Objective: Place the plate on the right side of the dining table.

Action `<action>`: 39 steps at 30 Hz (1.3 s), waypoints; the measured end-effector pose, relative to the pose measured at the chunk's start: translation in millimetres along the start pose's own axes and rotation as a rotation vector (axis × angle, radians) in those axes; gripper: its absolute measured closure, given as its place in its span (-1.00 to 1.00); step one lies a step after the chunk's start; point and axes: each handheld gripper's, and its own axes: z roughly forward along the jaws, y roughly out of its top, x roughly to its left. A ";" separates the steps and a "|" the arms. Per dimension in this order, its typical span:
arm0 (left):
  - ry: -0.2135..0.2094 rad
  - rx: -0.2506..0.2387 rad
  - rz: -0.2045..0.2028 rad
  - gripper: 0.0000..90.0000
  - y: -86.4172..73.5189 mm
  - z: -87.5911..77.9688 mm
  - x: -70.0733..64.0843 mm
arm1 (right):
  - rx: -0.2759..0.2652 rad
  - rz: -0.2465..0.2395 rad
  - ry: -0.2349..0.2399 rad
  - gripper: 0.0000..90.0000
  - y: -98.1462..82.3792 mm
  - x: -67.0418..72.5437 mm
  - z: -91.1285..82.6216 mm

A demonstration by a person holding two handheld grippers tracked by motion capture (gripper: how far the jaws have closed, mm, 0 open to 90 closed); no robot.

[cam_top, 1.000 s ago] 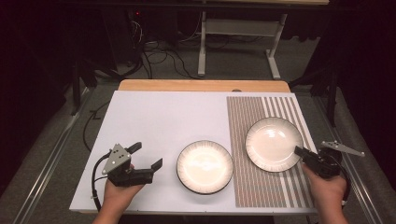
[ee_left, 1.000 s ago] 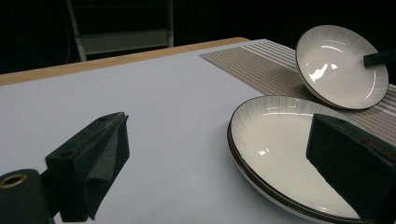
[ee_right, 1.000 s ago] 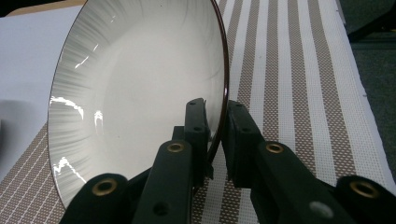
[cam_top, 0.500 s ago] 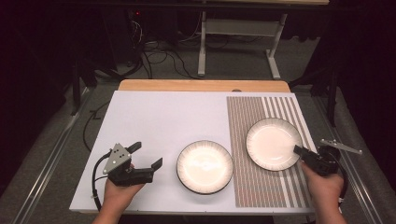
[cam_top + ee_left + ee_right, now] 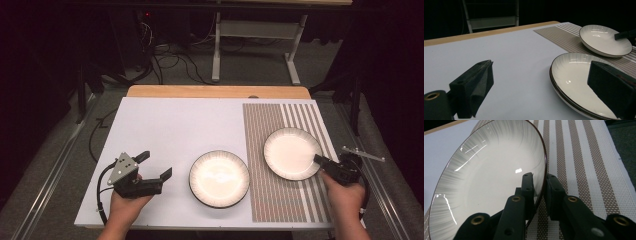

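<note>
On the white table (image 5: 165, 125), the right gripper (image 5: 320, 161) meets the plate (image 5: 291, 152) on the striped mat (image 5: 270, 125), while the left gripper (image 5: 155, 165) gapes beside another plate (image 5: 219, 178).

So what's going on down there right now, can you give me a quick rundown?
Right tongs shut on the plate on the striped mat, at its rim. Left tongs open, beside the other plate. Nothing in the way.

White table (image 5: 165, 125), wooden far edge; striped mat (image 5: 280, 200) at right, two-plate stack (image 5: 219, 178) beside it

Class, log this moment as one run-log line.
right gripper: shut on striped-mat plate rim | left gripper: open, beside centre plate
</note>
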 end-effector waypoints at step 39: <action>0.005 0.010 0.007 -0.84 -0.1 -1.6 3.4 | -0.073 -0.147 -0.086 0.44 1.2 11.6 -8.4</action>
